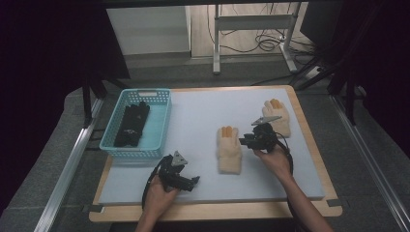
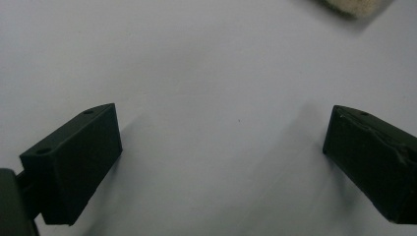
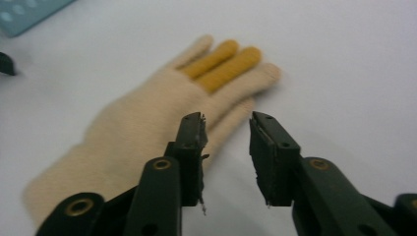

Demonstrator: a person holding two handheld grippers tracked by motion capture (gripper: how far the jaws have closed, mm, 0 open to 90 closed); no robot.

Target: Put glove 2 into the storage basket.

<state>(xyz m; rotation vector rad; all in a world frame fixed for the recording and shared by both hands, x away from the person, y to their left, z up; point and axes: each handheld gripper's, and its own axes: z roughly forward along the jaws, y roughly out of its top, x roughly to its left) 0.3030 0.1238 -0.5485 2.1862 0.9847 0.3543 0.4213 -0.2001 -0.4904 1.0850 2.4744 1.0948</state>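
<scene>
Work surface: a wooden top with rounded corners, overlaid by a pale grey-white mat that leaves a wood margin along the near and right edges. Metal rails run along both sides, left and right, over dark grey padding. Black drapes close off the left and right flanks (very little light reaches them). Far side: a grey floor, a white cabinet or panel at far left, a light metal stand with splayed feet, and loose black cables lying beside it. Lighting dim and even.
</scene>
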